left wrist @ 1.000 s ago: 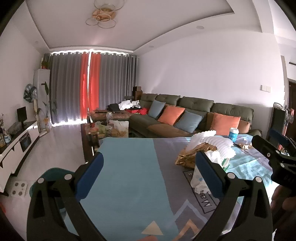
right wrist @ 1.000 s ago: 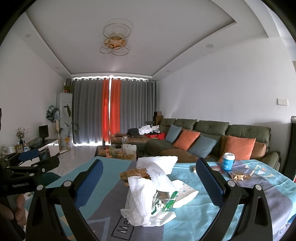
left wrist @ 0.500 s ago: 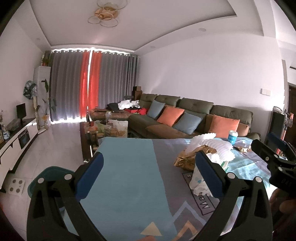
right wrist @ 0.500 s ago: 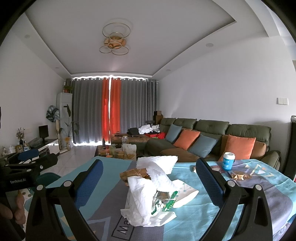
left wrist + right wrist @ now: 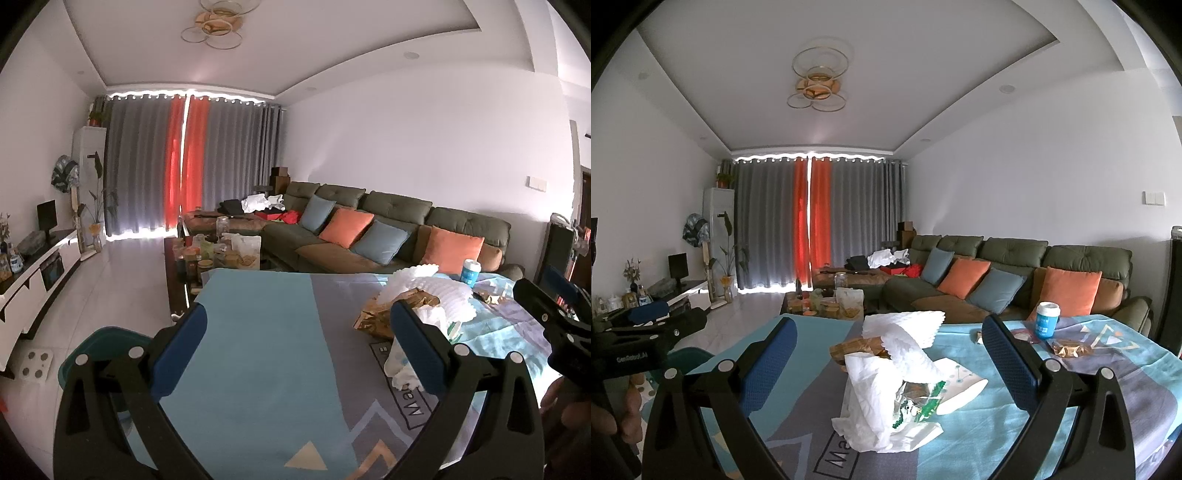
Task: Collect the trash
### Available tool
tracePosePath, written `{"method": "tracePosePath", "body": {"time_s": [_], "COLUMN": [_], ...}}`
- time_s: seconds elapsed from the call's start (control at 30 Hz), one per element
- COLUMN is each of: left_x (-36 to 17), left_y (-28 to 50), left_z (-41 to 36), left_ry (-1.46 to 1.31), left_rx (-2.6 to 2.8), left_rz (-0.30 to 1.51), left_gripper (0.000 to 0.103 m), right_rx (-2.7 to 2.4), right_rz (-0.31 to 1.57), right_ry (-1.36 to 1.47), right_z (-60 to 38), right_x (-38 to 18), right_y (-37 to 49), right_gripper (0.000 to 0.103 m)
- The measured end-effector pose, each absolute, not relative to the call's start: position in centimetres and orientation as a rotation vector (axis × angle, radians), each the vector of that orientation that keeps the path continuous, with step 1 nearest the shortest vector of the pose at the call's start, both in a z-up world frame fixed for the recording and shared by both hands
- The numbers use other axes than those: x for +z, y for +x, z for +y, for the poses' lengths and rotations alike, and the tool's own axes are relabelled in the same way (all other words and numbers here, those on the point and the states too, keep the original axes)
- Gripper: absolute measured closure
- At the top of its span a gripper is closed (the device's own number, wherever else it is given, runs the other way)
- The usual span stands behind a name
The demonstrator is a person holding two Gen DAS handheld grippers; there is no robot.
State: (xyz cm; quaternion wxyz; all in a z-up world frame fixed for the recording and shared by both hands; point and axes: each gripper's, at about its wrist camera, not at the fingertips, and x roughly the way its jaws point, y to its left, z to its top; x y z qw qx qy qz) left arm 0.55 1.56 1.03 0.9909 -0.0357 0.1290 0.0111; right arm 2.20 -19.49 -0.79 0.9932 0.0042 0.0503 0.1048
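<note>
- We hold our left tool above the blue-and-grey cloth of the surface, its two blue-padded fingers spread wide with nothing between them.
- Our right tool is likewise spread wide and empty, hovering over the same surface.
- In the right wrist view the trash pile lies on the cloth, framed between the right tool's fingers but not touched by them.
- The pile is made of a white ruffled paper piece on top, a brown crumpled wrapper behind it, a white plastic bag in front, and a packet with green print tucked beside the bag.
- In the left wrist view the same trash pile sits to the right of the left tool, partly behind its right finger.
- A blue cup with a white lid stands upright on the far side of the surface, well apart from the pile.
- A small brown wrapper lies flat just beside the cup, nearer to us.
- The left tool shows at the left edge of the right wrist view, and the right tool at the right edge of the left wrist view.
- Beyond the surface we see a green sofa with orange and blue cushions.
</note>
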Motion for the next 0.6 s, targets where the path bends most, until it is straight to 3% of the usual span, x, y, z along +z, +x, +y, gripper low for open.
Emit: {"method": "tracePosePath", "body": {"time_s": [0.6], "left_x": [0.1], "left_y": [1.1], "left_z": [1.2], "left_ry": [-0.037], "left_rx": [-0.013], "left_rz": [0.246], "left_gripper": [0.005], "right_rx": [0.202], "right_rz": [0.181], "right_ry": [0.005], "right_z": [-20.1], "right_x": [-1.5], "right_y": [4.0], "right_gripper": [0.006]}}
